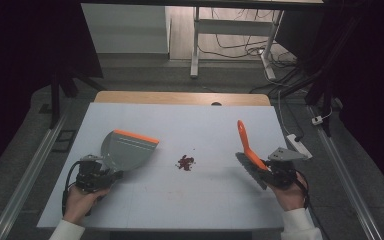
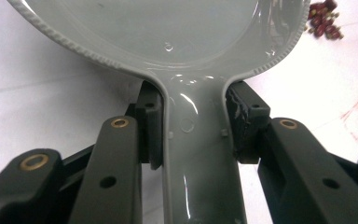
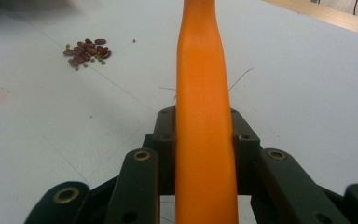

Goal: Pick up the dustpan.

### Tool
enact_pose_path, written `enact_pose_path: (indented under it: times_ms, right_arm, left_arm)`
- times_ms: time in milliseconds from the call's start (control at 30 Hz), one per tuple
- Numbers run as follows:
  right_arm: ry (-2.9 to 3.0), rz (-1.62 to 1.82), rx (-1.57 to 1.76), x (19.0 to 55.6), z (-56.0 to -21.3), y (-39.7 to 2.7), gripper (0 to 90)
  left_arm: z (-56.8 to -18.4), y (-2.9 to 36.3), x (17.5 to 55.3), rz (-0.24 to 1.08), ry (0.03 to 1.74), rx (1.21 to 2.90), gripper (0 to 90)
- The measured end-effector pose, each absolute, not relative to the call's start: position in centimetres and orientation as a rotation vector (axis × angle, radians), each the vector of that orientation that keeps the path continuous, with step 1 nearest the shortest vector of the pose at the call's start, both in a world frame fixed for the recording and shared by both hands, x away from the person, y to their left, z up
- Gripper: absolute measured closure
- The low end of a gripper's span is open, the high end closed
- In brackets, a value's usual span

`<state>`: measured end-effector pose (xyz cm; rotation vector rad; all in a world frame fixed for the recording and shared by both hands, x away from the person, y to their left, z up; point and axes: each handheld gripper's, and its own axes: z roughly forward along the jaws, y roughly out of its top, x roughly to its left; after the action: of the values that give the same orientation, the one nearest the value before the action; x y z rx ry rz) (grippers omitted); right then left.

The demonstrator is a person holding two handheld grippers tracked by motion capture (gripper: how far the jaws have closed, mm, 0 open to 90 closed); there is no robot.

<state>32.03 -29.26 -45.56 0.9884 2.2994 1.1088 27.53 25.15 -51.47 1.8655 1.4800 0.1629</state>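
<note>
I hold the dustpan (image 1: pixel 128 150) clamped in my left gripper (image 1: pixel 94 175), the brush (image 1: pixel 250 155) in my right gripper (image 1: pixel 278 172); the spilled beans (image 1: pixel 185 162) lie unswept on the tabletop (image 1: pixel 205 125) between them.

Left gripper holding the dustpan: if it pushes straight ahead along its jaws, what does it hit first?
Likely the pile of beans. The left gripper, shut on the dustpan handle, points up and right across the table. In the left gripper view the beans lie right of the pan's line, so it may pass beside them.
</note>
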Motion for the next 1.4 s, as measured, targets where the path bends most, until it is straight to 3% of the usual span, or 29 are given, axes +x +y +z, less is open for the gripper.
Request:
enact_pose_path:
  times_ms: [833, 1400]
  right_arm:
    - [2.286, 1.102, 0.991, 32.2, -45.3, -29.2, 69.9]
    - [2.287, 1.095, 0.996, 32.2, -45.4, -29.4, 69.9]
  left_arm:
    - [-50.1, 24.9, 30.9, 0.134, 1.279, 1.873, 61.4]
    - [-48.8, 24.8, 29.3, 0.088, 1.07, 1.939, 61.4]
